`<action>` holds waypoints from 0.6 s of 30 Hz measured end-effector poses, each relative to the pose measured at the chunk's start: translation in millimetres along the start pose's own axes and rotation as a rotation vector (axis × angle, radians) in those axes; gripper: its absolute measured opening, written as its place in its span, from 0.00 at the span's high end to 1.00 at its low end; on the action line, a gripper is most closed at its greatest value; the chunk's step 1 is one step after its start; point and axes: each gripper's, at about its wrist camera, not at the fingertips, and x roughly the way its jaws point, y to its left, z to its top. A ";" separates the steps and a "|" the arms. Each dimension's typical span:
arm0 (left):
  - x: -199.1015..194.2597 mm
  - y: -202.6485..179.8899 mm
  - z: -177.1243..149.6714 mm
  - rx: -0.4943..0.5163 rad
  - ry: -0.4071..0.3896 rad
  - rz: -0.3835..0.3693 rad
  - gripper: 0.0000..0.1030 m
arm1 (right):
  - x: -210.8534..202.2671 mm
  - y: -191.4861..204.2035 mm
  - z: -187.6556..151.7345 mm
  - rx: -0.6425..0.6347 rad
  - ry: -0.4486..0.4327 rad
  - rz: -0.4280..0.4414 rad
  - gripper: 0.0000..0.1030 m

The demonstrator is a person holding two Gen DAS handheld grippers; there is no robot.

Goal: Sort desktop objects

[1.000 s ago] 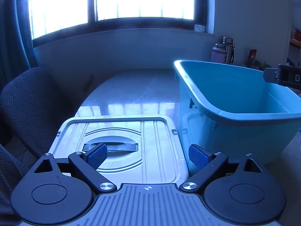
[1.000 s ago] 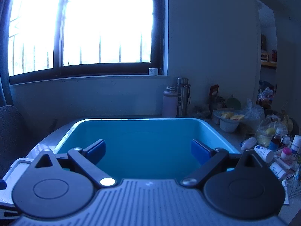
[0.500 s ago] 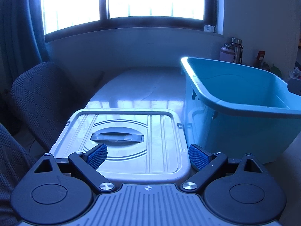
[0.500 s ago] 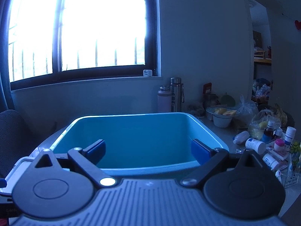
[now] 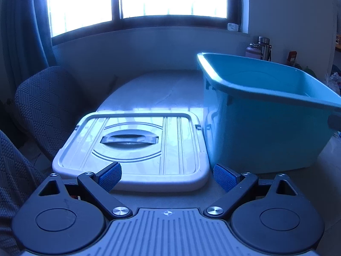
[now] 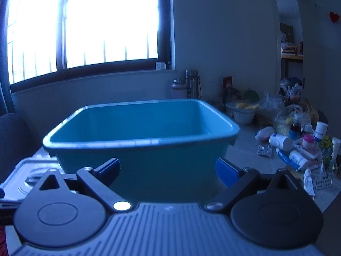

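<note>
A large blue plastic tub (image 6: 140,132) stands on the table; its inside shows nothing in it. It also shows at the right of the left wrist view (image 5: 266,115). Its grey lid (image 5: 136,147) with a handle lies flat to the tub's left. My left gripper (image 5: 167,176) is open and empty, just short of the lid's near edge. My right gripper (image 6: 168,171) is open and empty, in front of the tub's near wall. Small bottles and tubes (image 6: 296,147) lie in a pile to the tub's right.
Two flasks (image 6: 187,85) stand by the wall behind the tub. Food bowls and plastic bags (image 6: 251,111) crowd the far right. A dark chair (image 5: 44,102) stands left of the table. The lid also shows at the lower left of the right wrist view (image 6: 32,170).
Both grippers have drawn back from the tub and lid, so both look smaller and farther. The right gripper has left the space above the tub. Both stay open.
</note>
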 end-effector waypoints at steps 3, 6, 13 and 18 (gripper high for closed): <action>4.6 1.7 -6.4 -0.001 0.027 0.003 0.08 | 8.5 0.4 -18.2 -0.010 0.082 0.000 0.06; 7.9 4.9 -9.5 -0.011 0.040 0.012 0.08 | 17.2 0.3 -33.4 0.010 0.178 0.003 0.06; 9.3 10.5 -15.1 -0.031 0.060 0.033 0.08 | 28.4 3.9 -46.4 0.034 0.260 0.049 0.06; 9.4 15.8 -19.4 -0.035 0.071 0.052 0.08 | 29.3 13.2 -45.7 0.019 0.266 0.084 0.06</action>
